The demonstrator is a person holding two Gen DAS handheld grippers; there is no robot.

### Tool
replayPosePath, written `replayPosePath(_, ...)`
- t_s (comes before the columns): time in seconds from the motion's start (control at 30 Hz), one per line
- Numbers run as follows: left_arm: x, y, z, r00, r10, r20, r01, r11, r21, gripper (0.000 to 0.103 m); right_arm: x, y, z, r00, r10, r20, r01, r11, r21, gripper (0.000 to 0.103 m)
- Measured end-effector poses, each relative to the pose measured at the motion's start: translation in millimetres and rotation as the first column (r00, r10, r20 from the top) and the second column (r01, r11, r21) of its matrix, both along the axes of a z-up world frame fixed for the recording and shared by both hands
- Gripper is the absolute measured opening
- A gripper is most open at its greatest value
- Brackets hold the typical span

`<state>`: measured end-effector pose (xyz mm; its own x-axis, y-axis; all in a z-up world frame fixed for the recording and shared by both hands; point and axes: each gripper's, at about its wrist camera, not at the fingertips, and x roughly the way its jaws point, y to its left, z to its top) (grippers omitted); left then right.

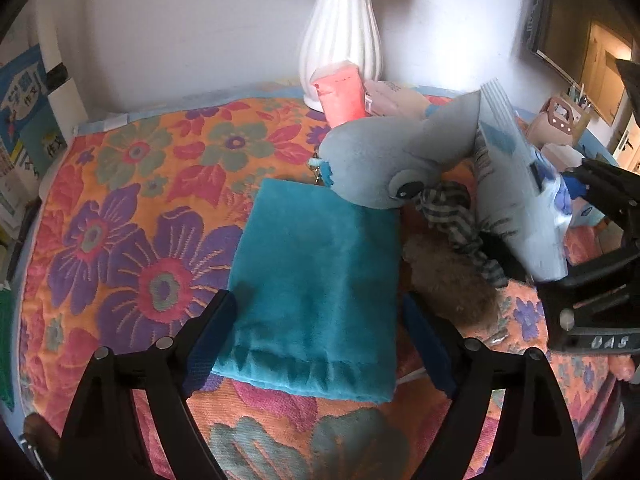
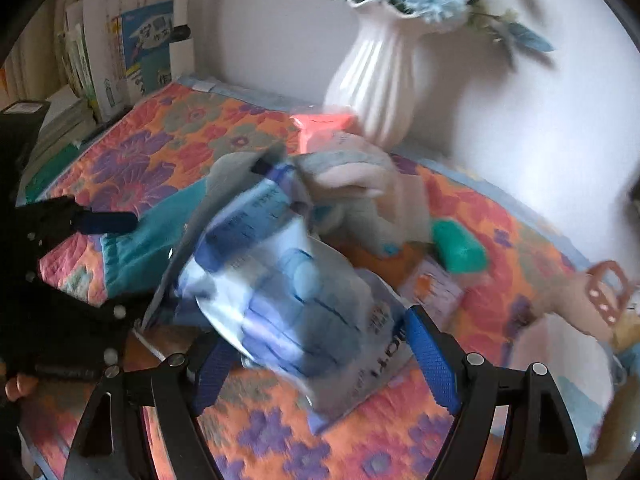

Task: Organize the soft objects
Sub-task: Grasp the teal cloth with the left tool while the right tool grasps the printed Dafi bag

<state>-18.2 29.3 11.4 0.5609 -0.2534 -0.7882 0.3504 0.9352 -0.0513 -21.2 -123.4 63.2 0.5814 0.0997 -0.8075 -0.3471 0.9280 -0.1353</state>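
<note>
A folded teal towel point(image 1: 316, 280) lies flat on the floral cloth, and my left gripper point(image 1: 316, 344) is open with its jaws on either side of the towel's near end. A grey plush toy point(image 1: 384, 160) lies behind the towel, head down on its far edge. A blue-and-white plastic pack point(image 2: 296, 300) stands tilted between the wide-apart fingers of my right gripper point(image 2: 320, 360); the view is blurred. In the left wrist view the pack point(image 1: 516, 184) leans against the plush, with the right gripper point(image 1: 592, 240) beside it.
A white ribbed vase point(image 1: 340, 28) with blue flowers stands at the back wall. A coral tube point(image 1: 344, 96) leans by it. A brown furry thing point(image 1: 452, 284) and a checked cloth point(image 1: 460, 220) lie right of the towel. A green block point(image 2: 460, 252) lies further right. Books point(image 2: 120, 52) stand at left.
</note>
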Motion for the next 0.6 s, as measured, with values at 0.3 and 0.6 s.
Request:
replayPosePath(0.3,-4,5,7,0.999,-0.021,0.027,0.023,0.997,-0.075,0.014,-38,-25,31,0.998,-0.064,0.005,0.061,0.963,0.263,0.05)
replayPosePath(0.6,-9,54,30,0.998,0.051,0.046,-0.031,0.928,-0.371,0.012,-79,-55,52,0.954,-0.251,-0.162,0.287,0.919,0.27,0.051)
